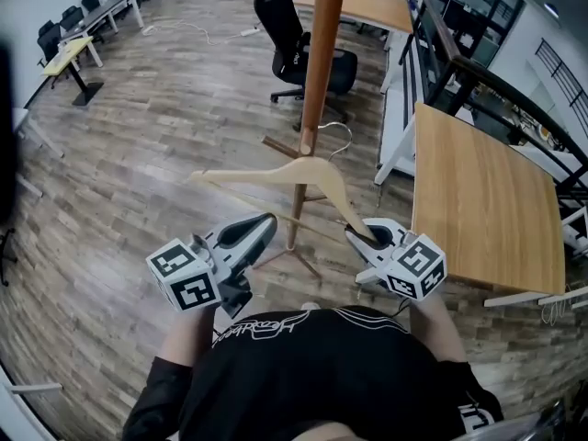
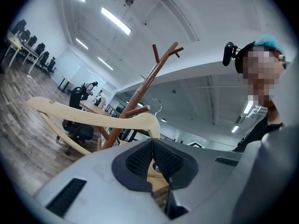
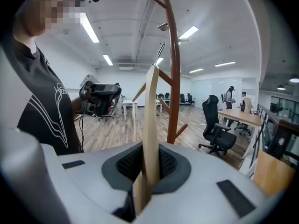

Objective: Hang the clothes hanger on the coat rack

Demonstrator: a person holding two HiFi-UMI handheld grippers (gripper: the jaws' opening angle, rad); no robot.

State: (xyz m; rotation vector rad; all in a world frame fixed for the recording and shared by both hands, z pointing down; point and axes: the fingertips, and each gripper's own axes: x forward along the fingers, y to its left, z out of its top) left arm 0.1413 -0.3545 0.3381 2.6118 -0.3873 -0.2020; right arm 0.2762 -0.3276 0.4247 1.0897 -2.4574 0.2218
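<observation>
The pale wooden hanger point(image 1: 303, 175) hangs level in the air in front of the brown coat rack pole point(image 1: 319, 62), its metal hook point(image 1: 342, 141) close beside the pole. My right gripper point(image 1: 360, 238) is shut on the hanger's right arm; in the right gripper view the wood point(image 3: 152, 115) stands edge-on between the pads, with the rack point(image 3: 174, 78) just beyond. My left gripper point(image 1: 269, 220) sits under the hanger's left half, its pads point(image 2: 140, 160) pressed together with nothing seen between them. The hanger point(image 2: 93, 118) and rack point(image 2: 145, 87) lie beyond its tips.
The rack's base legs point(image 1: 296, 254) spread on the wood floor just ahead of me. A wooden table point(image 1: 487, 200) stands at the right, with a black railing point(image 1: 514, 90) behind it. A black office chair point(image 1: 292, 39) stands beyond the rack, and desks point(image 1: 78, 39) with chairs at far left.
</observation>
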